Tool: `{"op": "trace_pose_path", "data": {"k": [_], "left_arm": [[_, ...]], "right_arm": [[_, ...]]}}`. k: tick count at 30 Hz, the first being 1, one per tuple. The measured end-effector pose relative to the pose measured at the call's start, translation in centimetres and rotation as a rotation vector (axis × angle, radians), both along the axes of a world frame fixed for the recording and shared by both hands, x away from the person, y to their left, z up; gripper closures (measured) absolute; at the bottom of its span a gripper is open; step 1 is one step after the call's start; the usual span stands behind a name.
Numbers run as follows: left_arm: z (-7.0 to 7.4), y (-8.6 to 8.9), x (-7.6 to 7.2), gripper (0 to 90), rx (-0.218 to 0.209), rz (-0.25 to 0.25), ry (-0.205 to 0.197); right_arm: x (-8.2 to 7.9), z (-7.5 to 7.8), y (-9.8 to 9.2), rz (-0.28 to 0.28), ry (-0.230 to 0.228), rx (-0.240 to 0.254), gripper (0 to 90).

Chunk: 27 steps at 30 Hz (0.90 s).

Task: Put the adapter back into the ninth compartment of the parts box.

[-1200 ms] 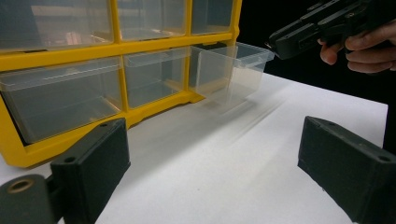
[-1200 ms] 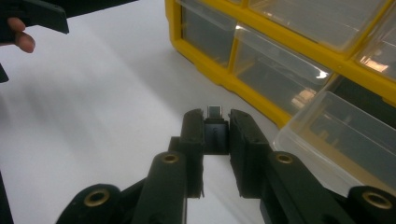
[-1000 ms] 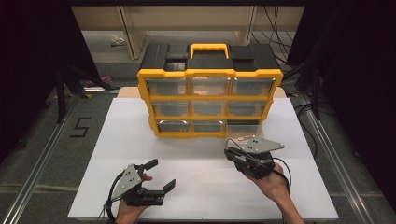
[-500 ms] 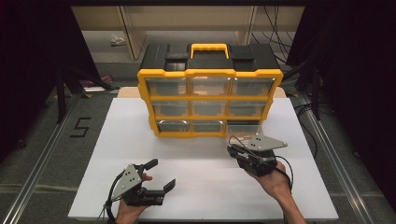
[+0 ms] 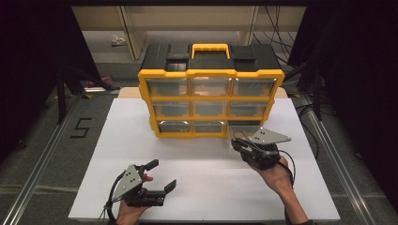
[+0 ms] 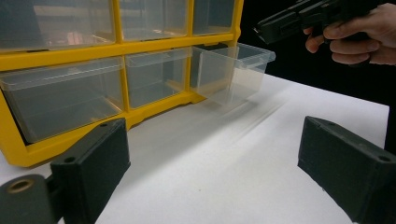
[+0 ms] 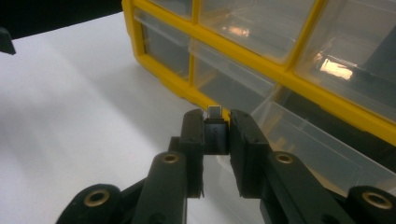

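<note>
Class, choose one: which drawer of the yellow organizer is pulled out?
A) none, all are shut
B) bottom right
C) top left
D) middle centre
B: in the left gripper view the bottom right drawer juts out of the yellow organizer while its neighbours sit flush; the right gripper holds a small dark object beside it.

Organizer cabinet (image 5: 211, 89): yellow frame, black top, yellow handle (image 5: 210, 48) far side. Drawers (image 5: 211, 86) clear plastic (bottom-right drawer (image 6: 233, 70) same clear). Tabletop (image 5: 197, 178) plain white. Left gripper (image 5: 159, 174) black, grey plate. Right gripper (image 5: 234, 142) black, grey plate; small black-and-silver item (image 7: 215, 133) between jaws. Floor (image 5: 42, 154) grey, black "5" mark (image 5: 80, 127) left.
</note>
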<state>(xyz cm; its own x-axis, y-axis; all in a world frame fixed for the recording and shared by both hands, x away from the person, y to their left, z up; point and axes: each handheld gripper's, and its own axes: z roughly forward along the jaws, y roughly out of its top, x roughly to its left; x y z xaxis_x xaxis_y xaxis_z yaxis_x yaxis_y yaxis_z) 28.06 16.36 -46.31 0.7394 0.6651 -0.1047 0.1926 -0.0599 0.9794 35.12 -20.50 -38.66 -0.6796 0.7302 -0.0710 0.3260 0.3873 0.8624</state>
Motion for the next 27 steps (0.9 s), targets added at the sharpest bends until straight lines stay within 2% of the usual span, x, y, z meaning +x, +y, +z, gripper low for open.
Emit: {"op": "trace_pose_path", "data": {"k": [27], "left_arm": [[0.0, 0.0, -0.1, 8.4, -0.001, 0.000, -0.002]], "right_arm": [[2.2, -0.5, -0.8, -0.075, 0.006, 0.014, 76.6]]}}
